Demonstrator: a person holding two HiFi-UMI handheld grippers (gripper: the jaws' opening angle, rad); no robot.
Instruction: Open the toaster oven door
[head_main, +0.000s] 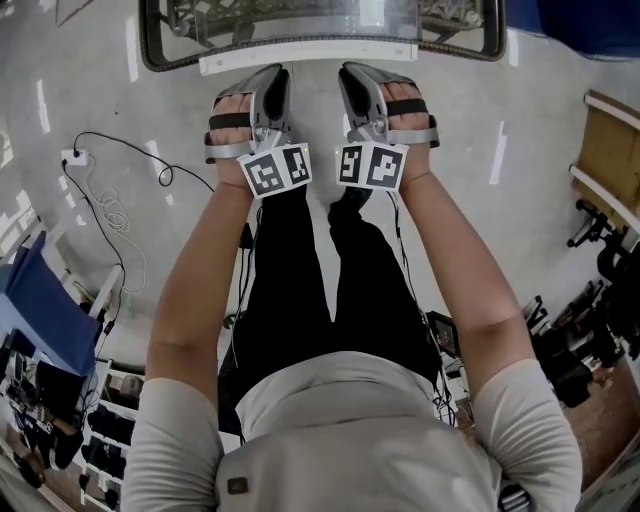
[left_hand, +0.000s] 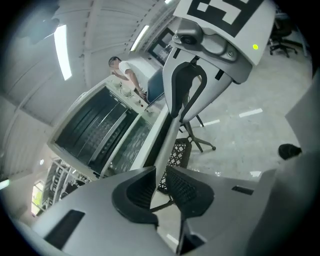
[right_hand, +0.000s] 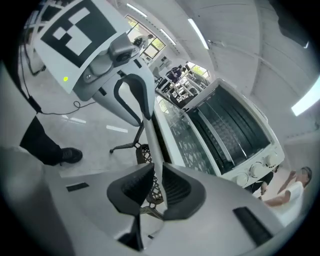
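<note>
Sensibly, the left gripper (left_hand: 160, 173) and right gripper (right_hand: 157, 168) each pinch the stiff white handle (head_main: 308, 56) between their fingers, sparing the door (head_main: 300, 20) and its fragile glass.

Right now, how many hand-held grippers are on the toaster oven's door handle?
2. The left hand-held gripper clamps the door handle left of its middle, and the right hand-held gripper clamps it right of its middle, side by side. None seems hidden.
</note>
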